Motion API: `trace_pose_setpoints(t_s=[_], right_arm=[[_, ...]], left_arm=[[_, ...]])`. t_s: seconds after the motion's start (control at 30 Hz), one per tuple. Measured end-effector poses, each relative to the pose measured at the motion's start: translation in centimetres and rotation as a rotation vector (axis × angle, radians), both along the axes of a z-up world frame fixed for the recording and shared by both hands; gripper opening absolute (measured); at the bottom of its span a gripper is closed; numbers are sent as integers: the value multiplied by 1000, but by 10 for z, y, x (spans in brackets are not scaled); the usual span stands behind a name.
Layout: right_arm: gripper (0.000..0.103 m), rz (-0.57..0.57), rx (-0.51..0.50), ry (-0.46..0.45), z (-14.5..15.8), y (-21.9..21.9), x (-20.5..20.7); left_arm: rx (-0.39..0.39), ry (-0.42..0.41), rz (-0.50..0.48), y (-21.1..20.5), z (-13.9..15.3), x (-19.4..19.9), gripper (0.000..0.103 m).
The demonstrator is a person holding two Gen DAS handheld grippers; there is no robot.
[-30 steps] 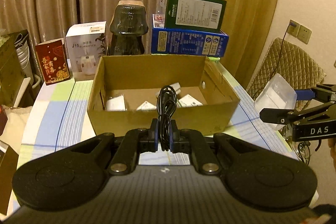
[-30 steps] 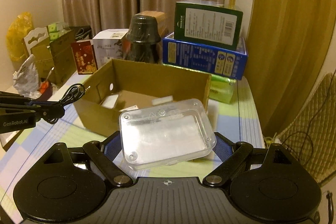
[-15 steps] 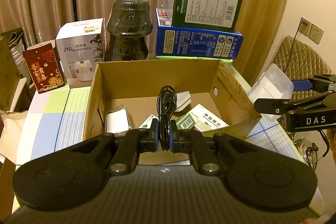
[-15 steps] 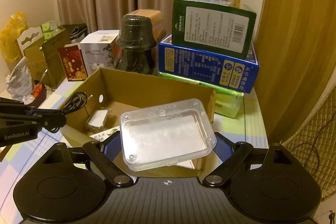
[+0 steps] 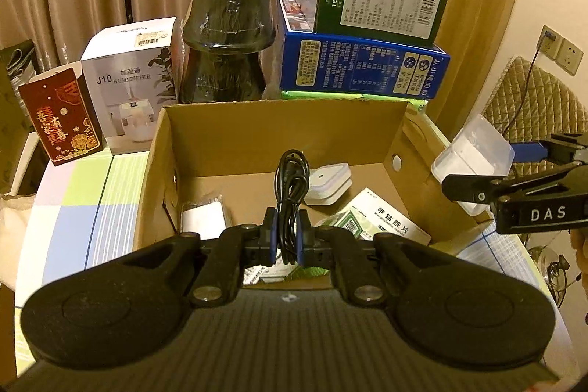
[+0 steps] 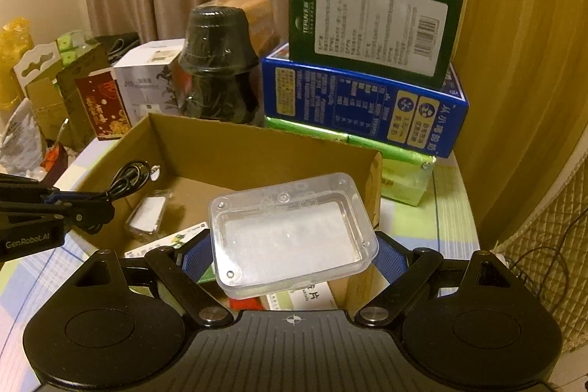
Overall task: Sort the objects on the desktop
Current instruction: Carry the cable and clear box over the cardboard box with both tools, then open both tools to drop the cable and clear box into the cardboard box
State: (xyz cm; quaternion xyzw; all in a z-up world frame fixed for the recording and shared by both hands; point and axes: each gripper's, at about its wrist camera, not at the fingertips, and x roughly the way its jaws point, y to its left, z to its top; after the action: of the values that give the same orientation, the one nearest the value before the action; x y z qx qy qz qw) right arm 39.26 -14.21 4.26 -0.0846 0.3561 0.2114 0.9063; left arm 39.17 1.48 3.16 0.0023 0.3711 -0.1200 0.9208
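A: Hanging between the closed fingers of the left gripper (image 5: 286, 241), a coiled black cable (image 5: 290, 186) is held upright, its loop standing just ahead of the fingertips and over the open cardboard box (image 5: 279, 120).

B: And what is carried by the right gripper (image 6: 292, 254)?

A: A clear plastic case (image 6: 290, 230) is clamped flat between its fingers, above the near right corner of the same box. Compared with one second ago, both grippers have been brought forward and higher. The box was seen from the side then; now its floor is looked down upon.

B: What is seen under the cable?

A: Below and ahead of the left gripper, a white square device (image 5: 327, 182), a wrapped white item (image 5: 202, 215) to the left and a medicine box (image 5: 389, 219) to the right are lying already inside.

B: So what is meant for the task?

A: It is judged that both objects are now placed over the box, so only lowering and releasing is left. Nothing has been released yet. Behind the box, a dark jar (image 5: 226, 39) and a stack of boxes (image 5: 364, 68) are standing well beyond the fingertips and are not involved.
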Motion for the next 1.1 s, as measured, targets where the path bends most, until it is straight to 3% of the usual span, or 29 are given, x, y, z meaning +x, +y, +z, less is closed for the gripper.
trace_pose_setpoints(t_s=[0.33, 0.37, 0.4, 0.43, 0.57, 0.83, 1.1], right_arm=[[87, -48, 28, 13, -14, 4, 26], [89, -52, 51, 21, -16, 3, 30], [89, -64, 65, 32, -17, 3, 33], [90, -76, 77, 36, -17, 2, 35], [92, -85, 98, 16, -14, -5, 32], [93, -124, 165, 18, -6, -28, 6], [97, -95, 195, 48, -4, -38, -54]], left_arm=[[-35, -6, 26, -2, -16, 26, 8], [-38, -10, 35, -2, -17, 28, 9], [-41, -14, 41, -2, -18, 30, 21], [-47, -16, 43, -1, -18, 31, 24], [-63, -24, 57, 6, -18, 27, 24], [-83, -23, 90, 23, -16, -1, 26], [-92, -11, 98, 26, -7, -48, 30]])
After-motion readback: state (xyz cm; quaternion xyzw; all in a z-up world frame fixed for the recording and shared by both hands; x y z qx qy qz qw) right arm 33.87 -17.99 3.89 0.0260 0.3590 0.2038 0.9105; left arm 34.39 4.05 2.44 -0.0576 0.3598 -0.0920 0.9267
